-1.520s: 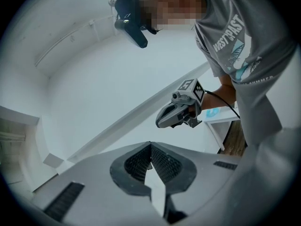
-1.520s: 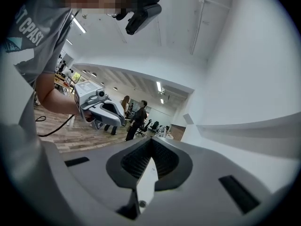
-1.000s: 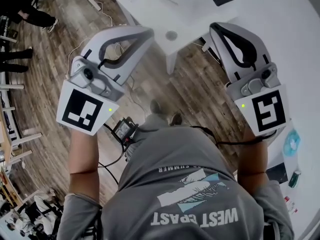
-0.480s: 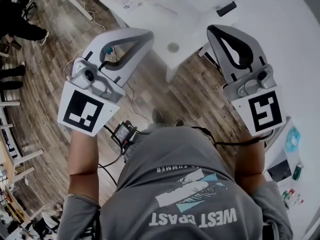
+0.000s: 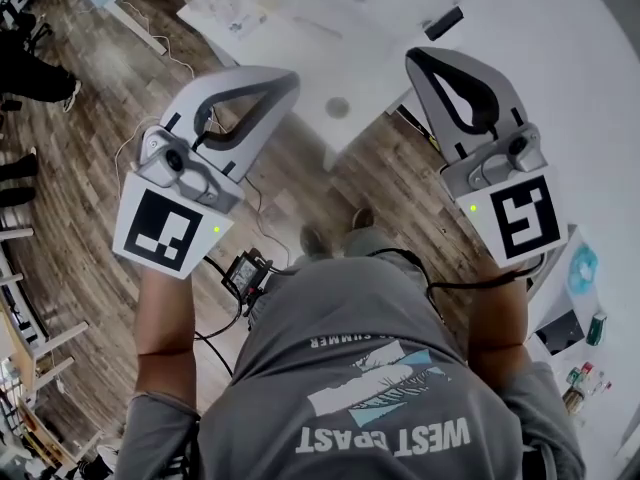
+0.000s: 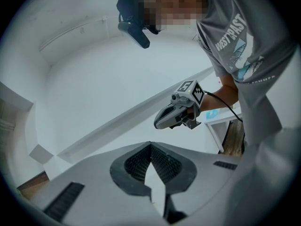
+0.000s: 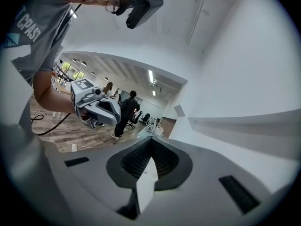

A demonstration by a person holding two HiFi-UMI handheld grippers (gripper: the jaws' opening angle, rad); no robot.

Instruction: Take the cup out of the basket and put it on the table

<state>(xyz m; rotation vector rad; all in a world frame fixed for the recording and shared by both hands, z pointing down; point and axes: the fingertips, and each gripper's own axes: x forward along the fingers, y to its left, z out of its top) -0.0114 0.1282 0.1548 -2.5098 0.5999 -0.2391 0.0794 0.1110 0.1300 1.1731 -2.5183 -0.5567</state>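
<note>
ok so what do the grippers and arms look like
The left gripper and right gripper are light grey shells with black ribbed pads inside the fingers. Each carries a white cube with a black square marker and a green light. A black cable runs from the right one. The person wears a grey short-sleeved T-shirt.

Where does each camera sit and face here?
Head view: on the head, steeply down at wooden floor and white table; shows grey T-shirt, left gripper, right gripper.
Left gripper view: on that gripper, past shut jaws toward white wall; shows T-shirt.
Right gripper view: likewise, toward an open office; shows forearm.
Shared: each gripper view catches the other gripper.
</note>
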